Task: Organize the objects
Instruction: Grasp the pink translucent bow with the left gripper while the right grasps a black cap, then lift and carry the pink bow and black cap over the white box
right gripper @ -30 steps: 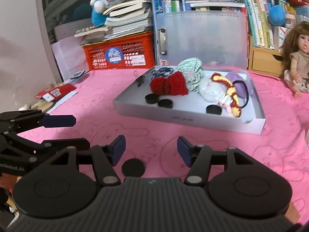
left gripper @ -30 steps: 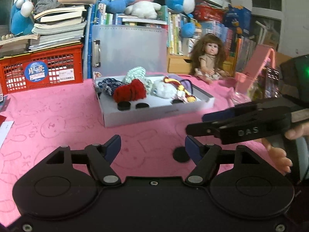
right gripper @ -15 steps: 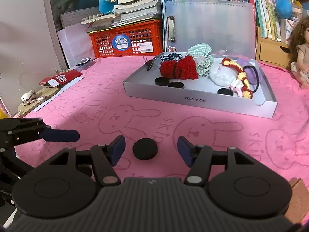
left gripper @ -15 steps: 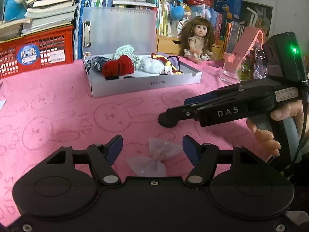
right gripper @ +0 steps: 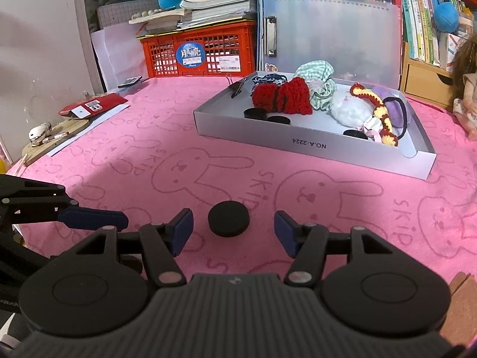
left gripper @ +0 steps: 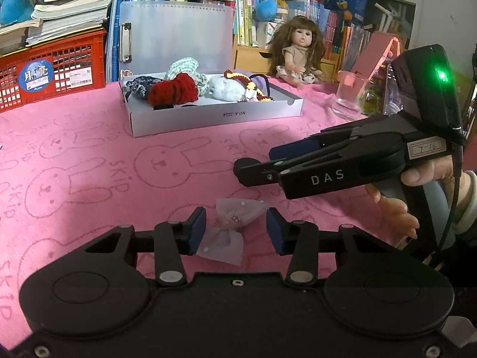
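A sheer pale bow [left gripper: 229, 232] lies on the pink cloth between the open fingers of my left gripper [left gripper: 236, 229]; nothing is gripped. A black round puck [right gripper: 229, 218] lies on the cloth between the open fingers of my right gripper [right gripper: 233, 229]. The right gripper also shows side-on in the left wrist view [left gripper: 253, 171]. A grey cardboard tray [right gripper: 310, 147] holds a red knitted bow [right gripper: 281, 97], a green scrunchie, a white plush piece, hair ties and three black pucks. The tray also shows in the left wrist view [left gripper: 214, 117].
A red crate [right gripper: 196, 49] with stacked books and a translucent clipboard [right gripper: 331, 32] stand behind the tray. A doll [left gripper: 298, 50], a glass [left gripper: 348, 95] and a pink stand are at the right. Cards and a wooden board [right gripper: 53, 137] lie at the left edge.
Both grippers have drawn back and lowered toward the cloth. The bow now sits between the left fingers. The puck sits between the right fingers. Both stay open.
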`<action>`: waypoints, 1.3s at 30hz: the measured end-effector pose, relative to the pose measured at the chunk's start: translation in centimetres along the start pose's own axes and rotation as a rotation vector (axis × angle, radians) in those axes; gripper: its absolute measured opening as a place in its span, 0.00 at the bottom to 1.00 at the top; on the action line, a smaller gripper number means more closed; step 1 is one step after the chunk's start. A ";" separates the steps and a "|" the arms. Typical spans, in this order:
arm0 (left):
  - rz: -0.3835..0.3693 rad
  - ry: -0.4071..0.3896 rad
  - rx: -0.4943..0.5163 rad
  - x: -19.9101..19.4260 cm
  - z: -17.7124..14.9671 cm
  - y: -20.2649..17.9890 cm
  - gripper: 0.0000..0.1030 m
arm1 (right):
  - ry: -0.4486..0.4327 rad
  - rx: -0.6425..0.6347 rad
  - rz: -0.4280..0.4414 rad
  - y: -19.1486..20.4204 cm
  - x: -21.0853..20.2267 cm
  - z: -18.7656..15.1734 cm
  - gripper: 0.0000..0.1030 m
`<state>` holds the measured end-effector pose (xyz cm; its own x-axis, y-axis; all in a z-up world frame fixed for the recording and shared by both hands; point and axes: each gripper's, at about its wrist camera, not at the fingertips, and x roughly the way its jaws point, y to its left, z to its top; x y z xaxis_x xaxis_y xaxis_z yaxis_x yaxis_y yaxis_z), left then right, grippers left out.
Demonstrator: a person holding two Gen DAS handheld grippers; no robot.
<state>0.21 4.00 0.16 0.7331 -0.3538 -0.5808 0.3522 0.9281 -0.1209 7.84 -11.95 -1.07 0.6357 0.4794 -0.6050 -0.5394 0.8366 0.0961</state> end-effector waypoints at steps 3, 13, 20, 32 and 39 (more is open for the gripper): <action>-0.001 0.002 0.000 0.0 0.0 0.0 0.40 | -0.004 -0.010 -0.001 0.2 0.0 -0.1 0.71; -0.001 0.006 -0.029 0.1 -0.3 0.1 0.32 | -0.004 -0.071 -0.027 1.4 0.3 -0.4 0.70; 0.008 -0.006 -0.063 -0.1 -0.3 0.4 0.23 | -0.005 -0.077 -0.028 1.6 0.3 -0.4 0.49; 0.031 -0.018 -0.084 -0.2 0.0 0.4 0.20 | -0.021 -0.044 -0.040 1.1 0.0 -0.4 0.35; 0.033 -0.021 -0.083 -0.2 0.0 0.4 0.20 | -0.028 -0.034 -0.045 0.9 -0.2 -0.5 0.35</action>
<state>0.18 4.45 0.26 0.7560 -0.3248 -0.5683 0.2793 0.9453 -0.1687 6.94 -11.41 -1.23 0.6749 0.4493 -0.5853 -0.5282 0.8481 0.0421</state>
